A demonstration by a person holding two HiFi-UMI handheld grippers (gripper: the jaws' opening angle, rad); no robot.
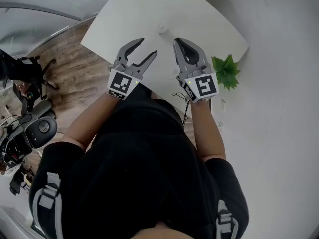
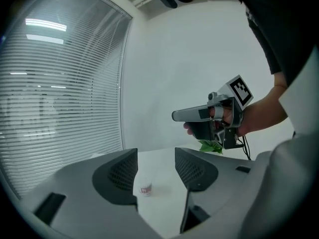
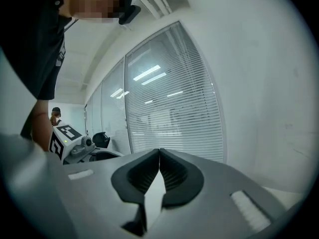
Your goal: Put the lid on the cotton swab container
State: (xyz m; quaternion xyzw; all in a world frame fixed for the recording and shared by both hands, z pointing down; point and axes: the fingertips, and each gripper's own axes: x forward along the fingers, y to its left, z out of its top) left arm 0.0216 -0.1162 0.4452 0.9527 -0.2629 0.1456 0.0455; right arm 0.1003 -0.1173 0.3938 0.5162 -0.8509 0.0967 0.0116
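White small round plastic cotton swab container (image 1: 162, 28) stands alone at far end of pale tabletop (image 1: 119, 19), well apart from both grippers. Lid seating too small to tell.
- Left gripper (image 1: 148, 47): jaws apart, empty.
- Right gripper (image 1: 180, 43): clenched on nothing.
- Risk: light container likely tips or skids under off-centre approach.

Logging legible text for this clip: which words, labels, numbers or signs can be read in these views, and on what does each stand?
No text can be read in any view.
On the cotton swab container: a red label, too small and blurred to read.
On the two marker cubes: black-and-white square patterns only, no words or numbers.
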